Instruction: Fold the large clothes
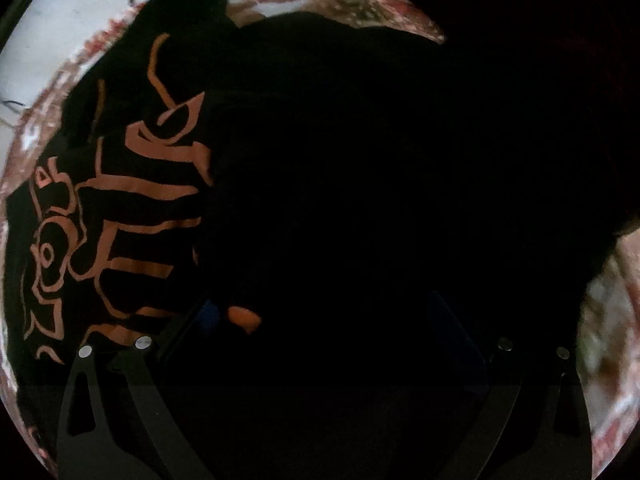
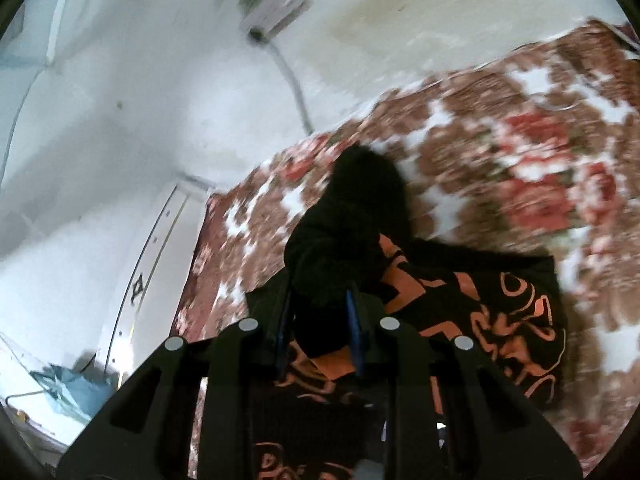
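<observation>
Right gripper [image 2: 320, 320] clamps a black fold of the printed garment [image 2: 500, 312] over the patterned bedspread [image 2: 520, 140]. Left gripper [image 1: 324, 320] spread wide over dark cloth.

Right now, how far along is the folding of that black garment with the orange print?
Partly done: in the left wrist view a plain black layer already lies over part of the orange print on the black garment. In hand: the right tool is shut on a bunch of black fabric raised above the floral bedspread. The left tool is spread wide over the cloth. Left: laying that bunch down and squaring up the garment.
</observation>
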A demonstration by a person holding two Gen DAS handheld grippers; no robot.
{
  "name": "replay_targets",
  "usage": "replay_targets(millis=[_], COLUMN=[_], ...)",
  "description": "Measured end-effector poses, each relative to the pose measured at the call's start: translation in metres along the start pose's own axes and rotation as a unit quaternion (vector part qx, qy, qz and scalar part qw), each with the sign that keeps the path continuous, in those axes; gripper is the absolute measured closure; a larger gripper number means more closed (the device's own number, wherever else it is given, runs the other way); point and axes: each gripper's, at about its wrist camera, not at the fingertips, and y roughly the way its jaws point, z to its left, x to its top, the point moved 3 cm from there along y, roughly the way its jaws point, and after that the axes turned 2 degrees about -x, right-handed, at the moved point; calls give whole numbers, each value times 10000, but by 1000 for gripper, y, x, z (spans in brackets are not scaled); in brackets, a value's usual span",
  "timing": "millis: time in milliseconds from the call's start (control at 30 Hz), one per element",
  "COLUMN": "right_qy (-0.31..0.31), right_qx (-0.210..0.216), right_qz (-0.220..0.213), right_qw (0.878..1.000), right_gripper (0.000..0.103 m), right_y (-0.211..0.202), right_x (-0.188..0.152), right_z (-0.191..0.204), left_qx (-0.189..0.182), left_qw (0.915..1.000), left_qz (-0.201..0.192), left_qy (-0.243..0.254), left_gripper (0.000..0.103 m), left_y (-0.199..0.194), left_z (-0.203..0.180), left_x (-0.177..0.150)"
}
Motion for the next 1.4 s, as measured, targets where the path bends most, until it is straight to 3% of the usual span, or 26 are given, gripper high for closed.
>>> replay_targets(millis=[67,133,233,367,433,567,667,700,800,933,1000,1133,1200,1300,1400], right_qy=[-110,-215,-304,-584,-750,-842,-728,-650,-523,-920,-1142,-1559,-1567,-1269,-940], right_qx=[6,9,-12,-296,-513,-488,-585,-609,-569,-1133,-1542,-2568,-3045,-3449,-3573], right_qz=[170,329,571,937,1100,1263,1688,1722,1629,1288,1173,1046,954,820,816], right_qw=[9998,9992,9979,9934,9898,9872,9812,9810,9836,9809,9744,9481,9347,9264,9257], right_gripper=[79,79,79,79,79,79,60,51,36,22,20,19,19,19,17], right_y=[27,55,100,165,197,241,266,267,251,202,178,136,110,75,53], right_x=[-6,-16,-37,-69,-89,-118,-142,-147,-146,-131,-125,-121,-120,-120,-127], right_z=[19,34,48,49,48,49,45,42,34,7,-15,-78,-116,-164,-198], left_qx=[-408,-538,-299,24,143,174,89,69,-14,-249,-521,-1080,-1311,-1569,-1690], left_qw=[9990,9985,9985,9981,9976,9956,9954,9955,9952,9930,9899,9800,9758,9731,9758], left_qz=[163,-13,-270,-138,-108,0,-62,-90,-251,-648,-776,-1033,-1035,-926,-649], left_qy=[106,-28,-360,-603,-664,-917,-949,-940,-942,-955,-1065,-1310,-1413,-1409,-1228], left_gripper=[5,5,5,5,5,5,5,5,5,5,5,6,6,8,27], left_y=[-16,-41,-70,-79,-79,-80,-84,-86,-92,-105,-105,-105,-99,-83,-61], left_z=[18,54,120,202,231,279,292,293,295,290,289,286,285,284,276], left_x=[-8,-24,-58,-112,-131,-165,-173,-175,-166,-145,-123,-81,-58,-29,-9])
